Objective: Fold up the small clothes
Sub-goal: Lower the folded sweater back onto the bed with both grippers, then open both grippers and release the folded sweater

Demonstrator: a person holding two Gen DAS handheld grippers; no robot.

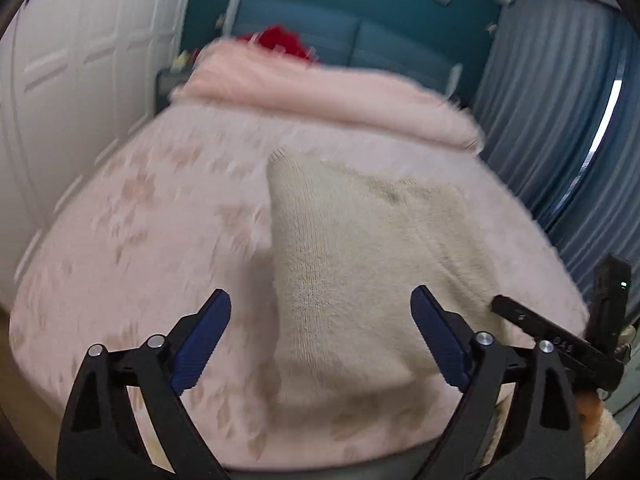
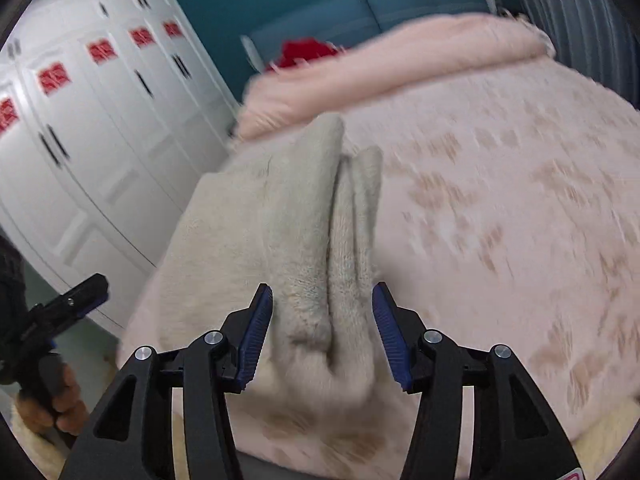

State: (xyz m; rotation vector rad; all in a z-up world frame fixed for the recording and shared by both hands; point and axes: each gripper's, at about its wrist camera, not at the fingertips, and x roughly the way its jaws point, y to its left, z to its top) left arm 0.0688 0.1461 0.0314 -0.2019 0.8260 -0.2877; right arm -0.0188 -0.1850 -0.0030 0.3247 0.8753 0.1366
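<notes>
A cream knitted garment (image 1: 360, 260) lies on the pink patterned bedcover (image 1: 140, 220), its folded left edge running away from me. My left gripper (image 1: 320, 296) hovers low over its near part, jaws wide apart with nothing pinched. In the right wrist view the same garment (image 2: 224, 232) shows long folded ridges. My right gripper (image 2: 323, 289) straddles the near end of those ridges; its blue pads (image 2: 256, 332) stand off the cloth, so it is open. The right gripper (image 1: 560, 332) shows at the left view's right edge, and the left gripper (image 2: 76, 296) at the right view's left edge.
A fluffy pink blanket (image 2: 420, 52) is bunched at the head of the bed, with something red (image 2: 304, 52) behind it. White wardrobe doors (image 2: 100, 128) run along the left, and blue-grey curtains (image 1: 560, 120) hang on the right. A hand (image 2: 60, 404) holds the left tool.
</notes>
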